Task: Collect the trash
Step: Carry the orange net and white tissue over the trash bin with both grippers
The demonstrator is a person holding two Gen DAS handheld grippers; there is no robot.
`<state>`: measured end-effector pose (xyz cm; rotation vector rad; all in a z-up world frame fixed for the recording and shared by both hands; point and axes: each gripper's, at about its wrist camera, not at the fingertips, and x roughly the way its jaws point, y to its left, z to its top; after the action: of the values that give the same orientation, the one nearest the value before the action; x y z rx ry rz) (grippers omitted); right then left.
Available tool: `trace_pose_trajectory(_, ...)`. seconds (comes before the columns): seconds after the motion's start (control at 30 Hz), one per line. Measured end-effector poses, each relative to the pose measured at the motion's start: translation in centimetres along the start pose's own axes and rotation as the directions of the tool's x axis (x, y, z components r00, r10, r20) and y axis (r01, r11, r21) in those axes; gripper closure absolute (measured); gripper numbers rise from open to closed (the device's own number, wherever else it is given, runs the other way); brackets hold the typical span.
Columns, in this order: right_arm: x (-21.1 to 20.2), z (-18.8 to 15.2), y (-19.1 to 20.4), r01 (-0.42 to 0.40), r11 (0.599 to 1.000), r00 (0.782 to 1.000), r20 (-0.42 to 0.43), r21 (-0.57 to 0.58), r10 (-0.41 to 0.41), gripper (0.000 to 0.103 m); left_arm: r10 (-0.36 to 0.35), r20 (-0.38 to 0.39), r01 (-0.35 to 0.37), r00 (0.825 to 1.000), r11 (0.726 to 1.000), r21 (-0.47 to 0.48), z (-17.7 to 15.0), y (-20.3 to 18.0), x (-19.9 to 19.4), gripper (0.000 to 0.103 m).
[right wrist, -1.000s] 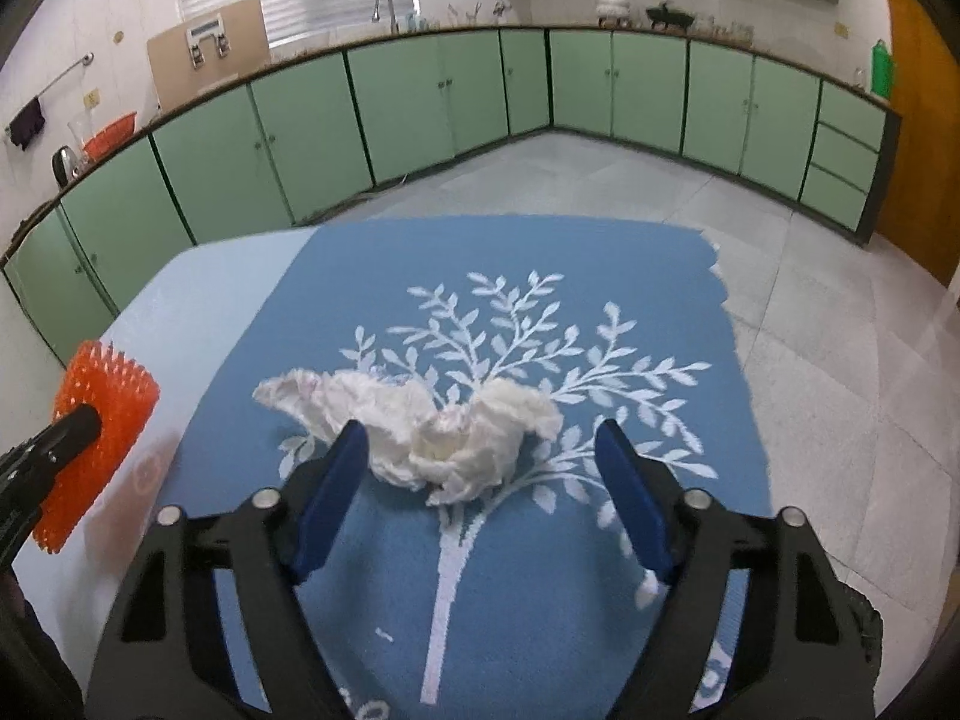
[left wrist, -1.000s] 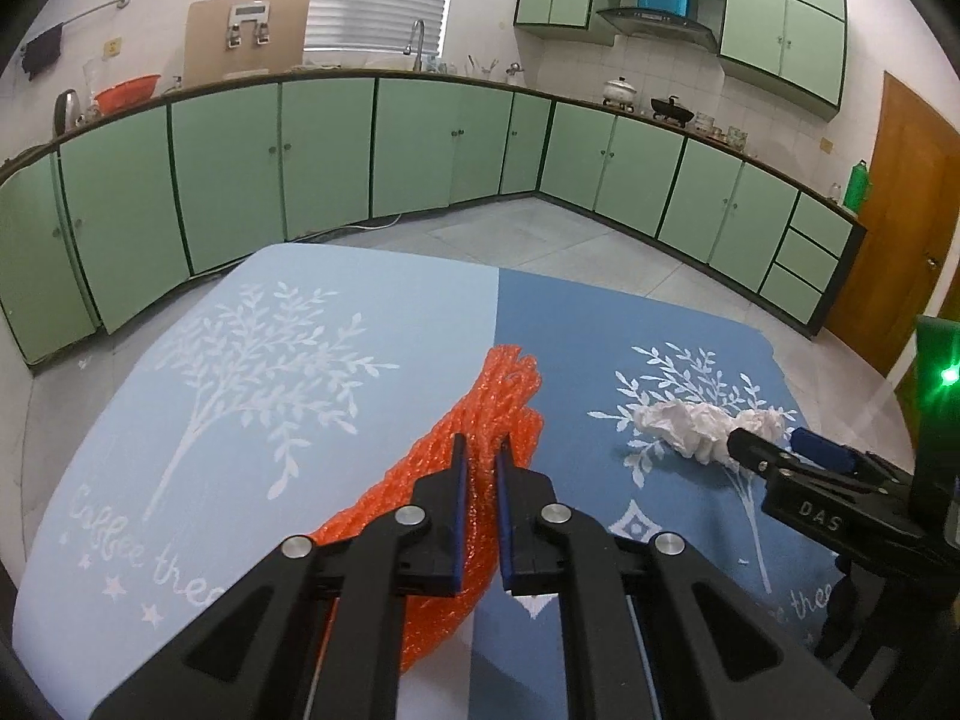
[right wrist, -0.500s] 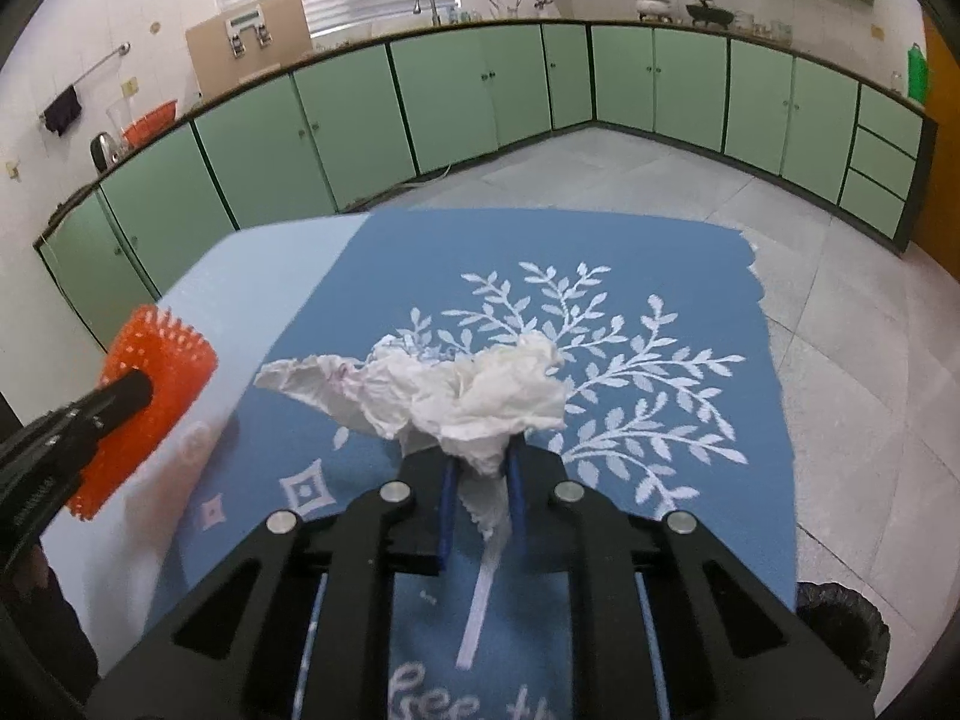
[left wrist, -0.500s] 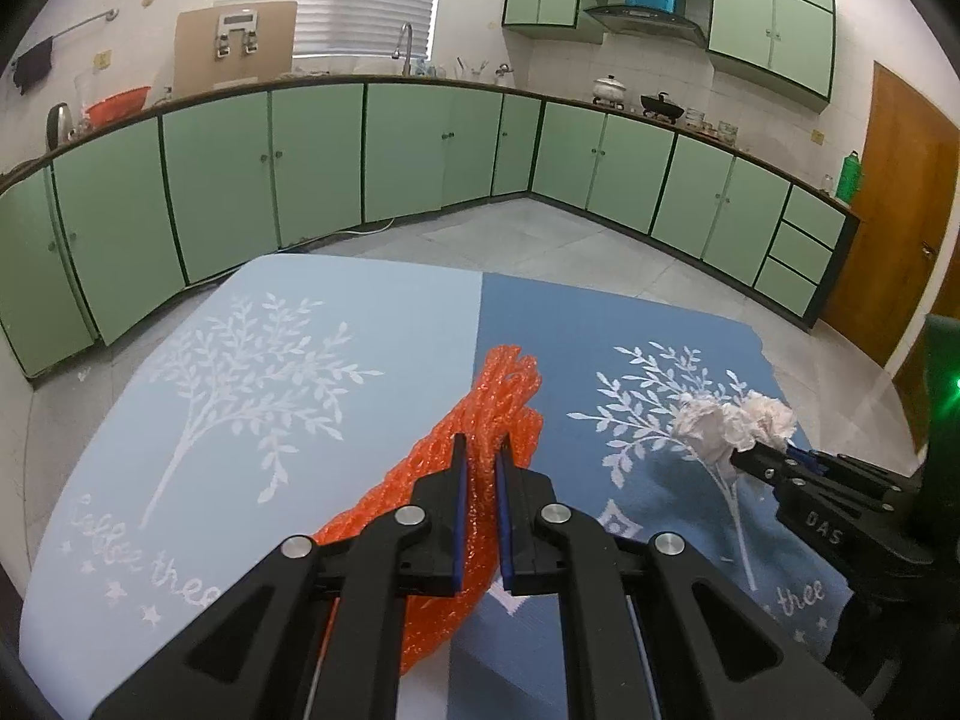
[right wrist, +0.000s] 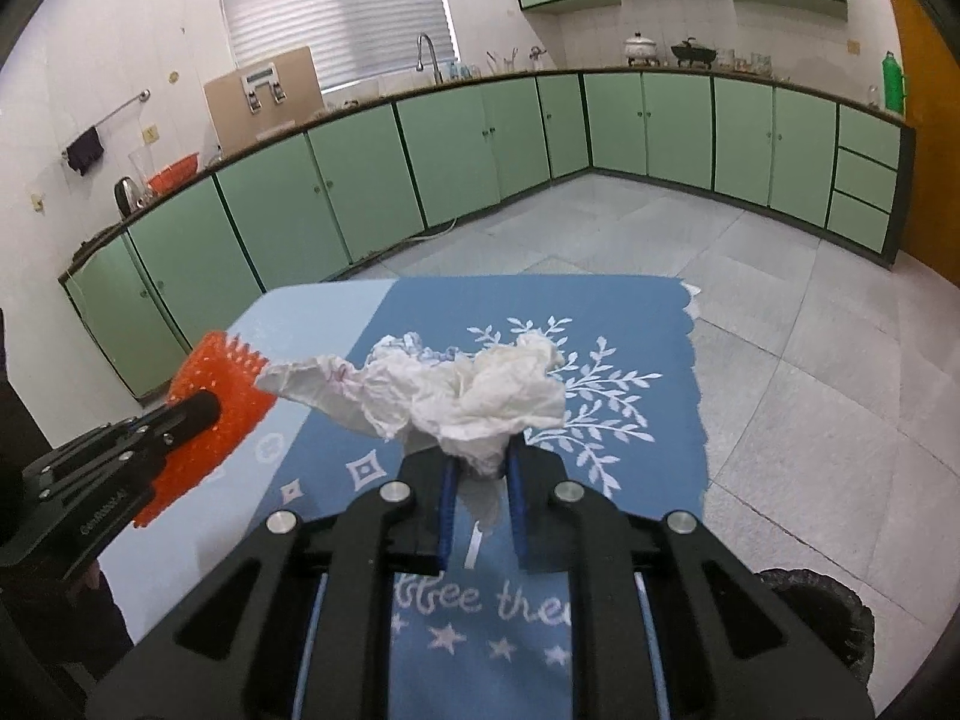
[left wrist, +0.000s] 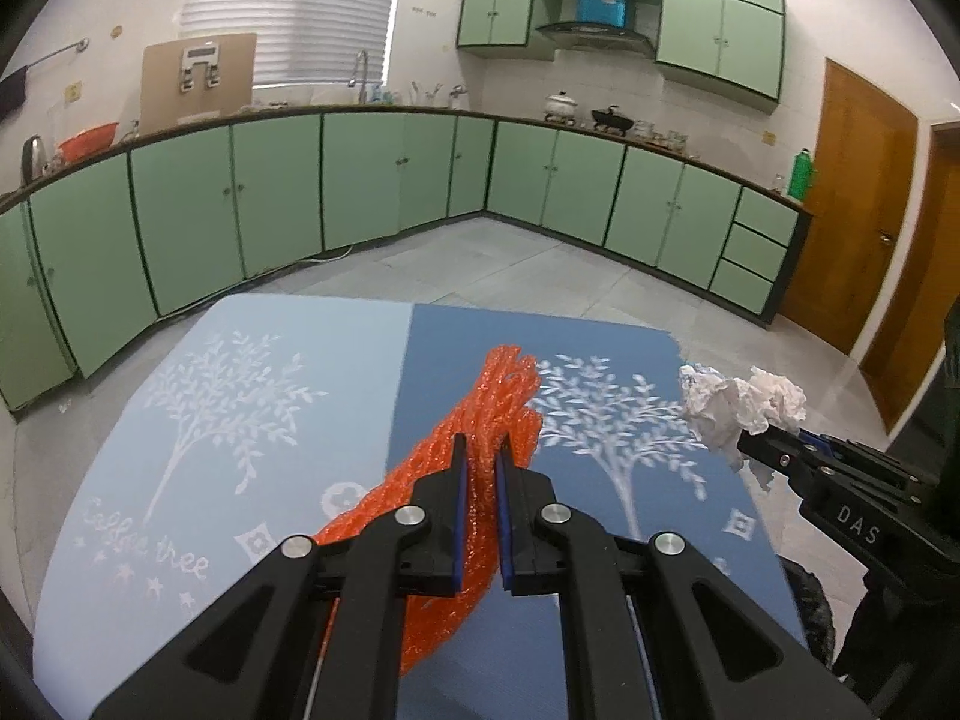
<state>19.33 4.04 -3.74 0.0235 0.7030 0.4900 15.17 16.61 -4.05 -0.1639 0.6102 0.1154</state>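
Left wrist view: my left gripper [left wrist: 479, 462] has its jaws clamped on one orange mesh [left wrist: 480, 414], lifted over the blue surface [left wrist: 300, 360] so I can carry it off. Right wrist view: my right gripper [right wrist: 480, 468] has jaws closed on one crumpled tissue [right wrist: 468, 390], raised clear too. One dark bin [right wrist: 822, 600], I judge, waits below right. Two trash pieces, both held.

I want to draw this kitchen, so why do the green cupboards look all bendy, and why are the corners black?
In the left wrist view the fisheye lens bows the green cupboards into a curve and leaves dark corners around a round picture; the right wrist view bends the cupboards the same way. Both views are sharp, and the window blinds glow a bit washed out.
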Motion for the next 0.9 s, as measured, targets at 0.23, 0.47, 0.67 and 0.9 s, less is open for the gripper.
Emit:
trace_pose_trajectory(0.23,-4.2,-0.7,-0.5,0.009,1.0,0.999,0.042,-0.009,-0.009,0.089,-0.042,0.028,0.042,0.999,0.999,0.029,0.0,-2.5,-2.8,0.095)
trace_pose_trajectory(0.47,-8.4,-1.9,-1.5,0.028,1.0,0.996,0.083,-0.002,-0.028,0.089,-0.101,0.047,0.098,0.994,0.993,0.065,-0.5,-5.4,-5.2,0.095)
trace_pose_trajectory(0.67,-11.7,-3.3,-2.8,0.055,0.998,0.993,0.106,0.004,-0.056,0.089,-0.158,0.052,0.153,0.986,0.983,0.1,-1.2,-7.9,-6.8,0.095)
trace_pose_trajectory(0.9,-14.8,-5.1,-4.9,0.113,0.993,0.986,0.121,0.028,-0.116,0.089,-0.239,0.044,0.231,0.97,0.963,0.142,-1.7,-11.2,-7.9,0.095)
